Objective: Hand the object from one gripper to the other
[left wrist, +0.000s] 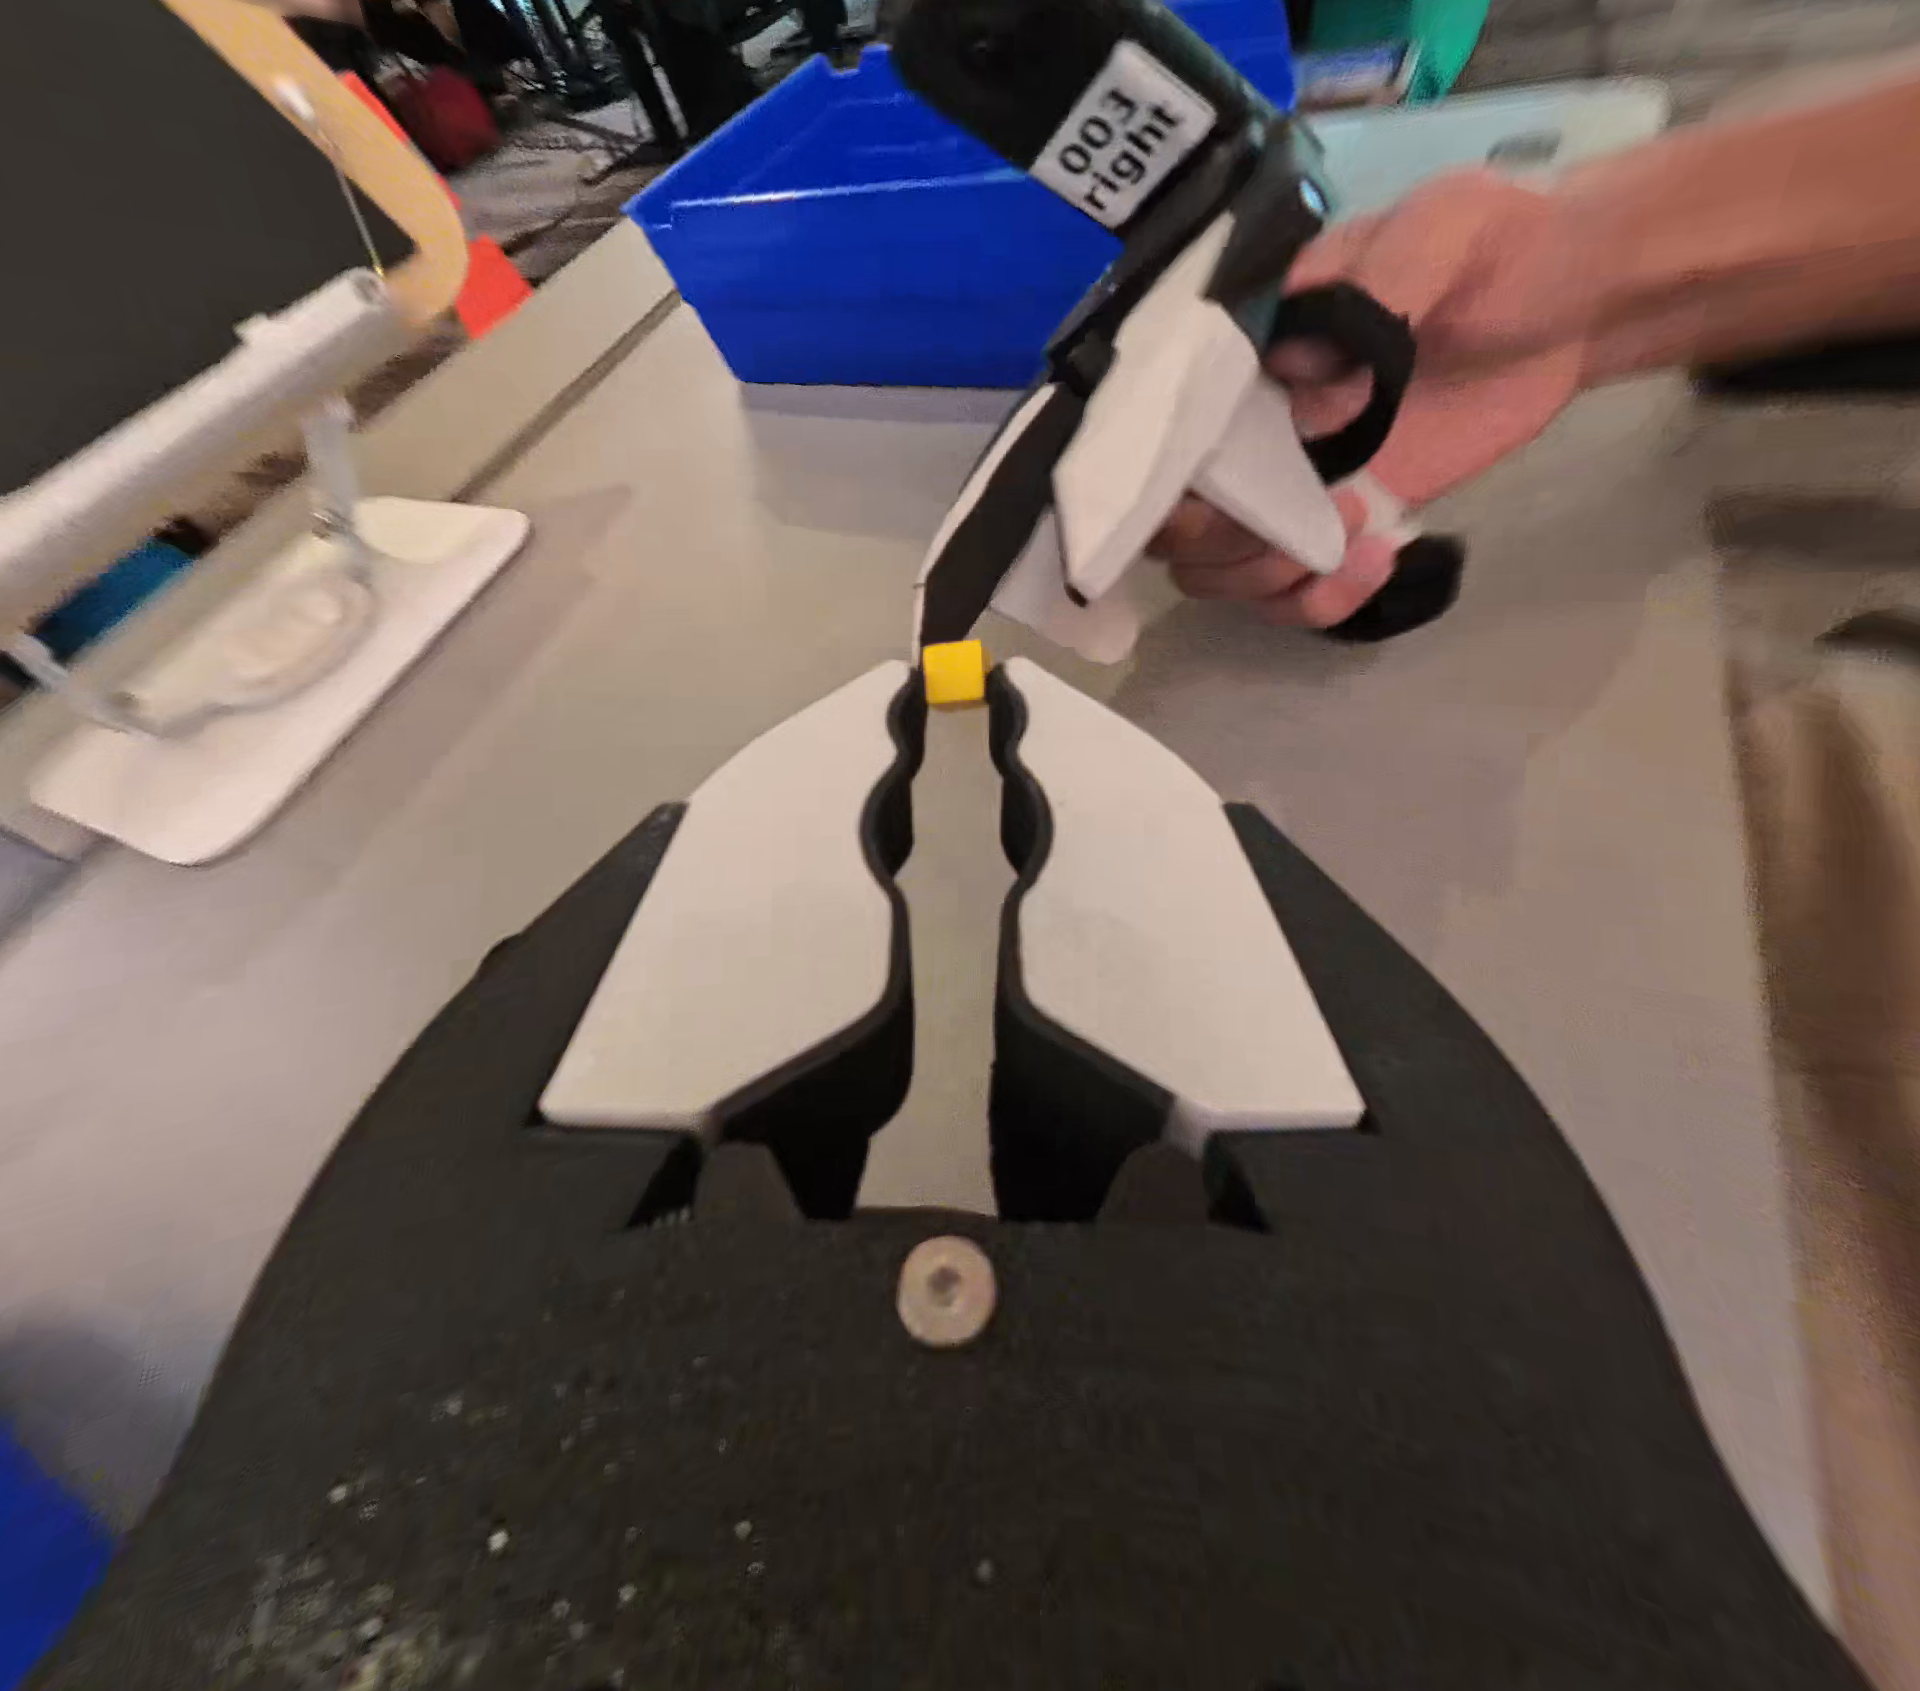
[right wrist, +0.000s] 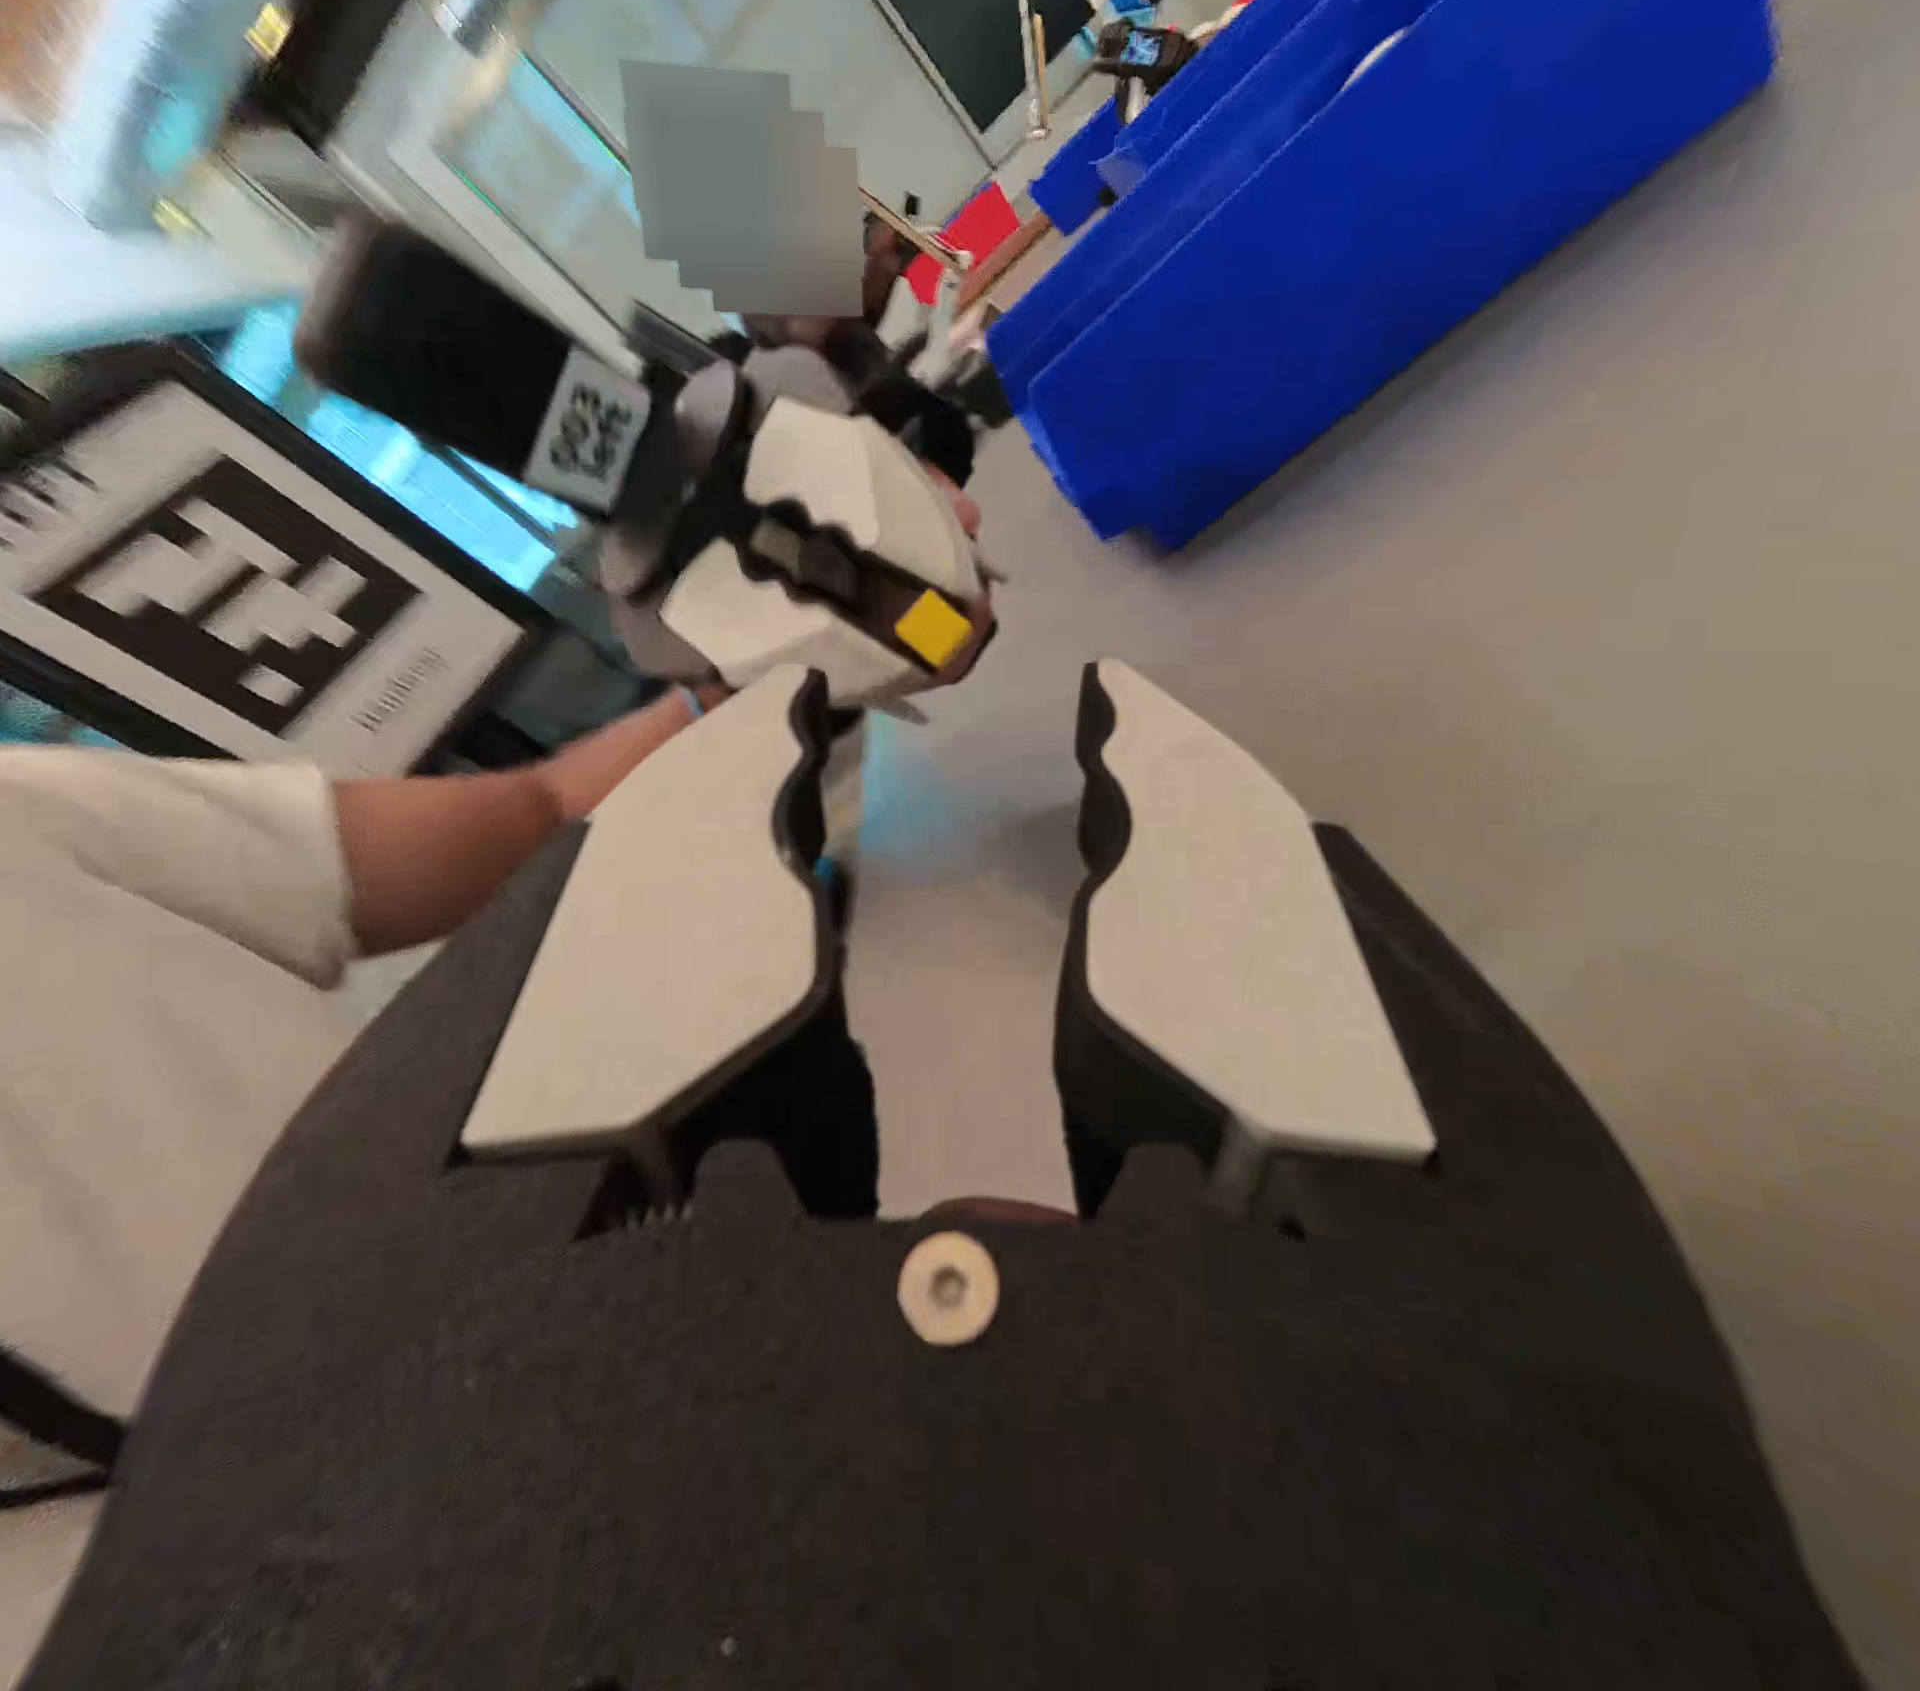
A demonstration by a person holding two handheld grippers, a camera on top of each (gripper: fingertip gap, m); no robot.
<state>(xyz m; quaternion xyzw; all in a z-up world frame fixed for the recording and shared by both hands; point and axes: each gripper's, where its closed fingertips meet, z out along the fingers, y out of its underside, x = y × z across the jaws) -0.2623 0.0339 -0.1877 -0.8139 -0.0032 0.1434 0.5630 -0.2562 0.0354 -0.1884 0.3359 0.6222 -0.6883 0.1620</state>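
A small yellow cube [left wrist: 954,673] is pinched between the tips of my left gripper [left wrist: 954,706], which is shut on it above the grey table [left wrist: 644,602]. My right gripper [left wrist: 938,618], held in a hand, comes in from the upper right with its fingertips just above the cube. In the right wrist view my right gripper [right wrist: 948,691] is open and empty. The left gripper [right wrist: 831,571] faces it just beyond the left fingertip, with the yellow cube [right wrist: 932,625] at its tips. The cube is not between the right fingers.
A blue bin [left wrist: 862,259] stands on the table behind the grippers and also shows in the right wrist view [right wrist: 1351,291]. A white stand with a flat base [left wrist: 281,633] is at the left. A black-and-white marker board [right wrist: 229,602] stands behind the left gripper. My left and right fingertips are right by each other.
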